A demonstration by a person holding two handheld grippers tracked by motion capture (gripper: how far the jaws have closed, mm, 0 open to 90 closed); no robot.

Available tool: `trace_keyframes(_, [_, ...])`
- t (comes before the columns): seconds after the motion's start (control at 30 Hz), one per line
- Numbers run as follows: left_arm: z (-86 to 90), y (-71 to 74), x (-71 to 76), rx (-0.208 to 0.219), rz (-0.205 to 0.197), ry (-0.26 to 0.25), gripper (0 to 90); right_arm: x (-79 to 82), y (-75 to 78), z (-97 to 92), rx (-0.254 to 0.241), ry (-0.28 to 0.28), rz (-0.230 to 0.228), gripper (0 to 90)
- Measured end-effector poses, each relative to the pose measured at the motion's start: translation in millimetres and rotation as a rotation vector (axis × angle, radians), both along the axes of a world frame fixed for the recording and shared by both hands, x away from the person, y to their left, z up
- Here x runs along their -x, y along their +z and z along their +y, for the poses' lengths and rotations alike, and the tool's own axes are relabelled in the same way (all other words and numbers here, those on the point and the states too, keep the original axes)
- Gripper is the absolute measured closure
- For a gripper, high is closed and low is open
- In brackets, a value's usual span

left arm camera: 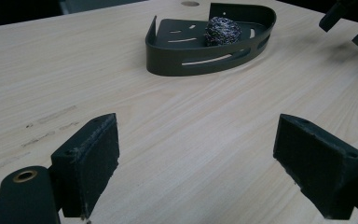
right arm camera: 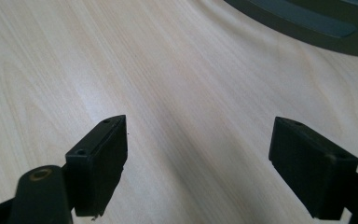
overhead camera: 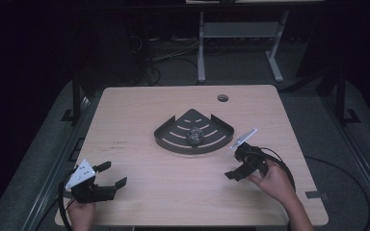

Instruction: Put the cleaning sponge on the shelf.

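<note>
Steel wool, a crumpled grey scourer ball (overhead camera: 195, 135), sits inside the dark quarter-round caddy (overhead camera: 173, 139) near the middle of the pale wooden tabletop (overhead camera: 139, 106). In the left gripper view the ball (left arm camera: 222, 31) rests against the caddy's slotted floor toward its back corner, well inside the curved front wall (left arm camera: 200, 63), touching nothing else.

Both tools are off the work. The left gripper (overhead camera: 111, 175) lies low at about 7 o'clock from the caddy, well apart from it, its fingers (left arm camera: 91, 161) spread wide with bare wood between them. The right gripper (overhead camera: 238, 169) is at about 4 o'clock, near the caddy's curved rim but not touching it; its fingers (right arm camera: 100, 161) are likewise parted and hold nothing, and the caddy's edge (right arm camera: 307, 25) shows at the top of the right gripper view.

Judged from how things lie, the ball is in the caddy and neither tool is carrying anything, so if the job is to put the scourer into the caddy, that part looks done and only drawing the hands clear would remain. If instead the ball is to come out, nothing has begun: a reach toward 12 o'clock, a descent over the rim and a close on the ball would all be left. The pictures do not settle which.
</note>
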State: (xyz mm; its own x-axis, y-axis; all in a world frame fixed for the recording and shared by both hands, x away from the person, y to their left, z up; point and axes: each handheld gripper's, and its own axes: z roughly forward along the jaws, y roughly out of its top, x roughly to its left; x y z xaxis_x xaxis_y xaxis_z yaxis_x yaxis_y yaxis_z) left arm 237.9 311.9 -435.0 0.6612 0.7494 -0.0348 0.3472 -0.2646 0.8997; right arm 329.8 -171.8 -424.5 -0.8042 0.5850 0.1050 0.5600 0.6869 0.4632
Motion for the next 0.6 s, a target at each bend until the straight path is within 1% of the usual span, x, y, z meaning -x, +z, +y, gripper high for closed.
trace_keyframes(0.37, [-0.1,-0.3,-0.1,-0.003,0.004,0.001,13.7,12.9,-3.1,-10.0,-0.007,-0.009,-0.008,18.6])
trace_keyframes(0.4, [-0.3,-0.4,-0.2,-0.004,0.004,0.000,13.7,15.9,-4.3,-12.0,-0.017,-0.014,-0.007,18.4])
trace_keyframes(0.47, [-0.4,-0.5,-0.3,-0.004,0.005,0.000,13.7,18.2,-4.5,-13.1,-0.018,-0.018,-0.010,18.3])
trace_keyframes(0.6, [-0.8,-0.7,-0.9,-0.003,0.005,0.000,13.7,30.8,-5.0,-17.5,-0.041,-0.022,-0.030,18.2])
